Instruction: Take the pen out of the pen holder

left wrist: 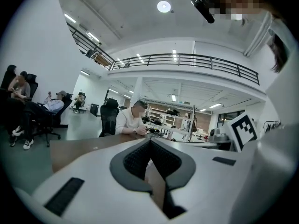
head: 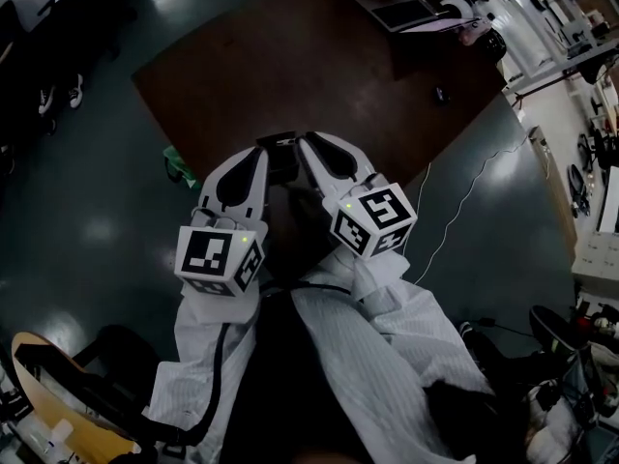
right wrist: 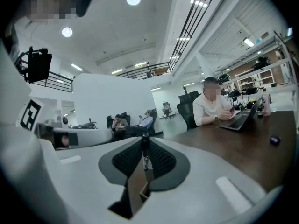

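Note:
My two grippers are held close together above the near edge of the brown table (head: 290, 56). My right gripper (head: 311, 143) (right wrist: 145, 141) is shut on a thin black pen (right wrist: 145, 150), which stands upright between its dark pads. Below the pen, a tan box corner shows in the gap; it looks like the pen holder (right wrist: 138, 192). My left gripper (head: 263, 151) (left wrist: 150, 143) has its pads nearly together, with a tan wall of the pen holder (left wrist: 156, 185) between them. In the head view, the holder (head: 283, 162) is only a dark shape between the two grippers.
A person sits at the far side of the table with a laptop (head: 401, 13). A small dark object (head: 441, 93) lies on the table to the right. A white cable (head: 455, 211) runs across the floor. A chair (head: 48, 394) stands at lower left, and cluttered benches line the right.

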A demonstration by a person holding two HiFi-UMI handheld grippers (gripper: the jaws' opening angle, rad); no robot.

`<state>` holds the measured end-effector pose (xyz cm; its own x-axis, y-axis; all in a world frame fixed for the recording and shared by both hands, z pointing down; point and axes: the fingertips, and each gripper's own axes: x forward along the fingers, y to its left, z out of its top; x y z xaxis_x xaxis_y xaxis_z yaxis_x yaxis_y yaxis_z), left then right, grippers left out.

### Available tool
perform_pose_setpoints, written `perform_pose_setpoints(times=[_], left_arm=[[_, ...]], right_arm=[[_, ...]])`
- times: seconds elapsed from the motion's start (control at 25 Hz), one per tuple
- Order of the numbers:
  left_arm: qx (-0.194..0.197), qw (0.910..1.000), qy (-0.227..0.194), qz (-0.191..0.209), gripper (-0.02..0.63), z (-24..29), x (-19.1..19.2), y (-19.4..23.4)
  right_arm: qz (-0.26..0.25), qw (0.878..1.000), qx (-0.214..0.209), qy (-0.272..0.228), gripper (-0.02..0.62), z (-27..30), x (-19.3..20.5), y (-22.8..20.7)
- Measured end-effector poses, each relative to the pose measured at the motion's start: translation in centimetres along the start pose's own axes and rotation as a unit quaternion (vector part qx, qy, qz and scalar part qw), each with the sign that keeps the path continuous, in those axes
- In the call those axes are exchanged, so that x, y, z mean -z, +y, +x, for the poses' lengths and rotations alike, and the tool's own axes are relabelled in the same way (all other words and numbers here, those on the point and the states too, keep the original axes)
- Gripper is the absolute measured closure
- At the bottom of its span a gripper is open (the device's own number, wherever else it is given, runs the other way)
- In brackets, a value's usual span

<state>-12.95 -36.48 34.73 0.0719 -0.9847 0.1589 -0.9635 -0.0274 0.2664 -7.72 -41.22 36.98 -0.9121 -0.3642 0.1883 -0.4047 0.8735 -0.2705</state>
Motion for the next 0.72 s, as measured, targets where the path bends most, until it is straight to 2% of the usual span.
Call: perform_pose_setpoints(times=[0.24,0.72], left_arm=[[0.005,0.9997,-0.015,0.017,0.601,0.1,-1.6,-0.8],[0.005,0.9996,-0.015,0.024,0.601,0.1,-2.1,-2.0]], right_arm=[[0.038,0.997,-0.025,-0.056,0.548,-2.9,-3.9,0.5],[0.055,0.995,-0.051,-0.062,0.549,-4.4,-4.6,0.5]])
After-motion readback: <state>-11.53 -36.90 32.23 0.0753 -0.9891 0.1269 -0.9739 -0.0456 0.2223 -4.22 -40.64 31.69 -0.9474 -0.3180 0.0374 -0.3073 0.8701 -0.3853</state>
